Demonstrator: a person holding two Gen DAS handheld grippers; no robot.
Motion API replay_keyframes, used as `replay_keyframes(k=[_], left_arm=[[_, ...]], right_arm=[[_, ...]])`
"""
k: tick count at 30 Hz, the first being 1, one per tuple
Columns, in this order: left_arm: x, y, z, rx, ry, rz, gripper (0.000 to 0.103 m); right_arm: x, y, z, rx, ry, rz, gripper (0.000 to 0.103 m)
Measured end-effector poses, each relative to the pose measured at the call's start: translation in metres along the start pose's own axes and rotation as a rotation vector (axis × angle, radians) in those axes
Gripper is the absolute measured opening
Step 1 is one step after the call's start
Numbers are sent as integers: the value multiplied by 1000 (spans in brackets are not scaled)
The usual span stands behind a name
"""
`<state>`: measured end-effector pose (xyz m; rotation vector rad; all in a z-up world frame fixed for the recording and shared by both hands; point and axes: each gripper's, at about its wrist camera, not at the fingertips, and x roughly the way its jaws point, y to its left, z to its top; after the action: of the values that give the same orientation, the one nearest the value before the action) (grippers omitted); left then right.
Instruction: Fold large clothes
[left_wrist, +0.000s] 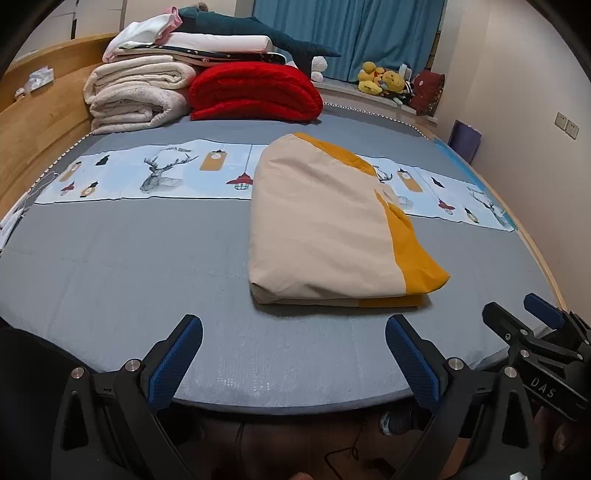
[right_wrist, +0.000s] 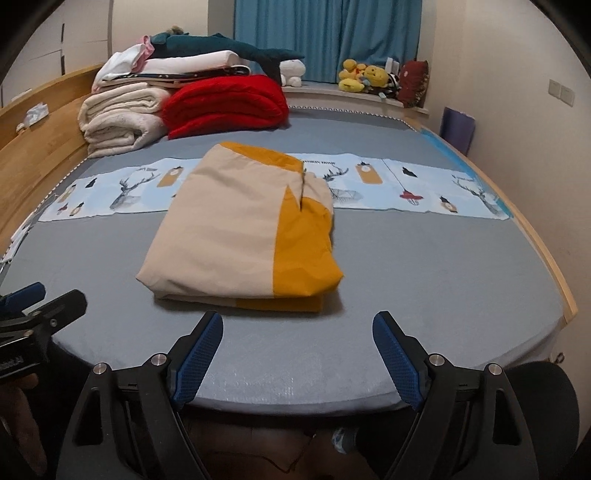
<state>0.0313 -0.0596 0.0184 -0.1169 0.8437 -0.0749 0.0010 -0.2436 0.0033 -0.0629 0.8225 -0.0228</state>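
Folded cream-and-mustard garment (right_wrist: 240, 229) lies flat on the grey bed sheet (right_wrist: 424, 280), a short way in from the near edge of the bed. Nearest the cameras, the left gripper (left_wrist: 293, 363) and the right gripper (right_wrist: 297, 354) both hang over that near edge with their blue-padded jaws spread wide and nothing between them; neither touches the garment. Its far end overlaps a pale blue printed band (right_wrist: 388, 188) with deer and lanterns. Beyond that sit a red blanket (right_wrist: 225, 103) and a stack of cream blankets (right_wrist: 118, 118), then blue curtains (right_wrist: 325, 37).
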Motion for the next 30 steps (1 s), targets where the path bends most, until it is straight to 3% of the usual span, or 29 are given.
replay_keyframes(k=[11,30], left_arm=[[17,-14,1,3,7,15,98],[26,-18,2,0,25,6,98]], right_arm=[[13,12,7,-12,-6,50,84],[16,11,9,1,-7,52,84]])
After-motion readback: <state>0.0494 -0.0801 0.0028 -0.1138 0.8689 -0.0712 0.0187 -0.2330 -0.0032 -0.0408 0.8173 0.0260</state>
